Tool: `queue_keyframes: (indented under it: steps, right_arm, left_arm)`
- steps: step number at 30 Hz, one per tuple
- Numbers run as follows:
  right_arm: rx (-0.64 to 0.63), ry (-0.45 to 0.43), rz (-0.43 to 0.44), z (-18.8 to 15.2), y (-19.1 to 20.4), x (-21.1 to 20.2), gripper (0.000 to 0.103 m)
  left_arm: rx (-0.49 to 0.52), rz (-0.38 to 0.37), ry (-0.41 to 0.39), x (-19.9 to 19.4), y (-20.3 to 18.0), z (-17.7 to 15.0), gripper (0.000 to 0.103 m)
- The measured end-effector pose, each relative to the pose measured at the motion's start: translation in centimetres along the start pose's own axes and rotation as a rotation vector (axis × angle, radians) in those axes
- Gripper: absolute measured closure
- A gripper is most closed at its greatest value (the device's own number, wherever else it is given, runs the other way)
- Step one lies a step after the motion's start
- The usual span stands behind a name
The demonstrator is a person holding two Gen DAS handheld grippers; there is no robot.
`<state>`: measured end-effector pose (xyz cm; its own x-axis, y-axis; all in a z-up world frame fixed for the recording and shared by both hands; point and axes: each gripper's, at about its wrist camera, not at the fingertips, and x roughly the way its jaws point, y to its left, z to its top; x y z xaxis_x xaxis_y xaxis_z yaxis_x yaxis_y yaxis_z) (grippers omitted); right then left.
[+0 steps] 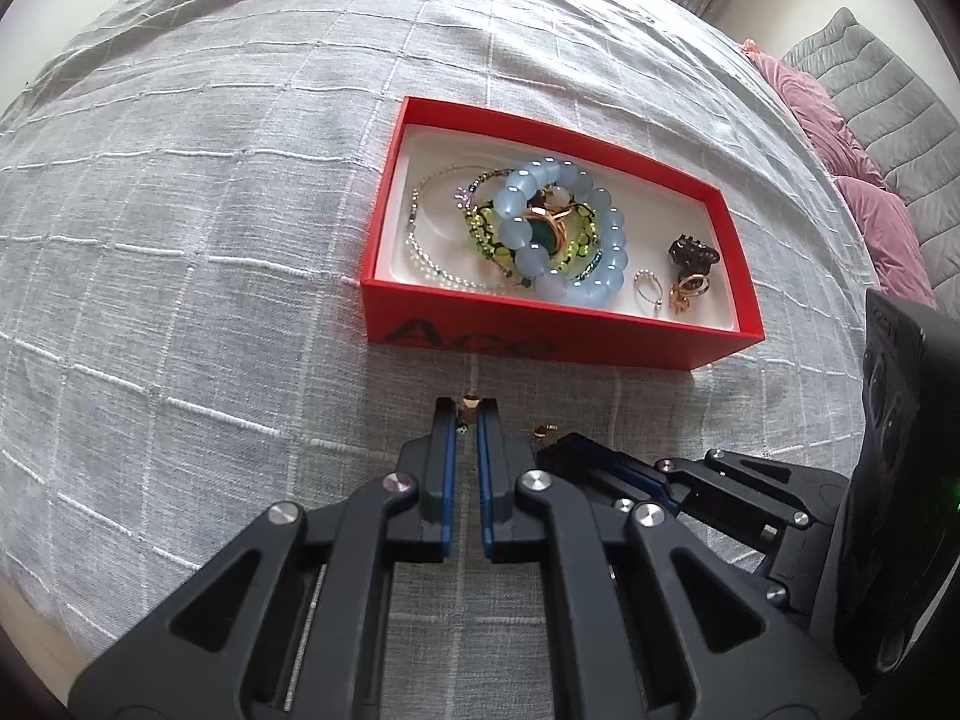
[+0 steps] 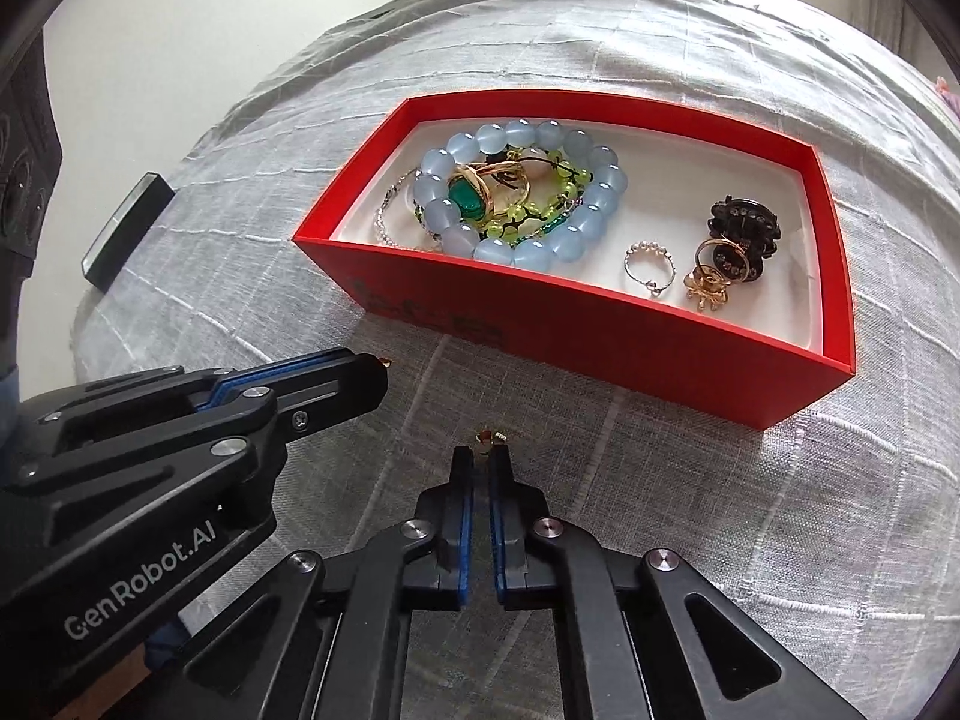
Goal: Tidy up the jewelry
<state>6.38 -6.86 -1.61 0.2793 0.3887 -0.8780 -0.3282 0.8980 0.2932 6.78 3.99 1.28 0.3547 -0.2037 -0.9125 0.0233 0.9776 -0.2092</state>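
Pinching tiny gold earrings off the grey bedspread [image 2: 750, 510], both tongs sit just in front of the red box [image 2: 600, 342], which already holds the blue bead bracelet [image 2: 528, 192], rings and a dark hair clip [image 2: 744, 228]. The left earring [image 1: 470, 402] and right earring [image 2: 491, 437] each peek out at the very tips, so either could slip or flick away on lifting. The left tongs [image 1: 468, 414] are clamped on theirs; the right tongs [image 2: 480, 456] are closed on the other.
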Motion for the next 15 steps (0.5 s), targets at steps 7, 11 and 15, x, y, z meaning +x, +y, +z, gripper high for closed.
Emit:
queue_keyframes:
  steps: [7,11,15]
  right_arm:
    - [0.074,-0.029,0.067,0.4,-2.0,-1.9,0.098]
    - [0.087,-0.05,0.076,0.6,-2.5,-3.1,0.098]
    - [0.038,-0.08,0.031,0.6,-2.0,-3.8,0.096]
  left_arm:
    - [0.002,-0.008,-0.001,-0.2,0.0,-0.1,0.095]
    - [0.004,-0.012,-0.003,-0.4,0.1,-0.2,0.095]
    - [-0.006,-0.008,-0.004,-0.5,0.3,-0.2,0.095]
